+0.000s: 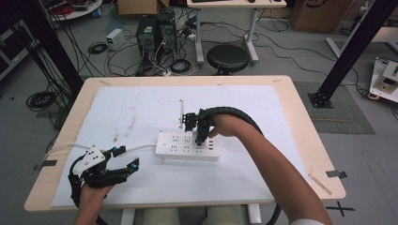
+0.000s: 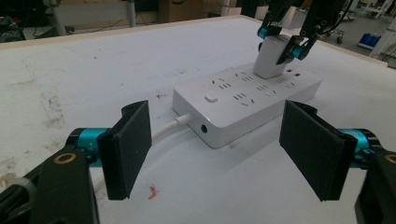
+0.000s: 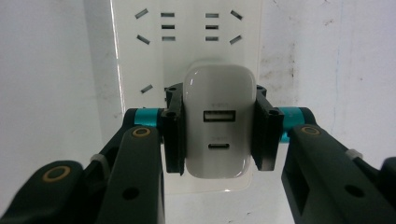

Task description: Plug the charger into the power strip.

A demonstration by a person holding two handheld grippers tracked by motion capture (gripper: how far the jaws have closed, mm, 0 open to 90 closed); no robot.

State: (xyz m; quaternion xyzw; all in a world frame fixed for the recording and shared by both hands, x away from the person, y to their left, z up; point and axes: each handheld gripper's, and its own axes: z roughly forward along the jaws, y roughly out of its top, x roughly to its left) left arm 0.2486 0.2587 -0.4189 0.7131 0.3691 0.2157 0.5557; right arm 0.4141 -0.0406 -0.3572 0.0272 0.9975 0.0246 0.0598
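A white power strip (image 1: 188, 146) lies on the white mat near the table's middle. My right gripper (image 3: 218, 128) points down over it, shut on a white USB charger (image 3: 216, 123) whose two ports face the camera. In the left gripper view the charger (image 2: 271, 58) stands on the strip's (image 2: 247, 100) far sockets, held between the right gripper's teal-tipped fingers (image 2: 293, 48). At the front left of the table my left gripper (image 1: 127, 158) rests open with nothing between its pads (image 2: 130, 147), aimed at the strip's cable end. The strip's white cable (image 1: 70, 146) runs off to the left.
A thin white stick (image 1: 181, 112) lies on the white mat (image 1: 141, 108) behind the strip. The wooden table edge (image 1: 300, 122) borders the mat. A small red mark (image 2: 152, 191) shows on the mat near the left gripper. Beyond the table stand a black stool (image 1: 228, 57) and computer cases amid cables.
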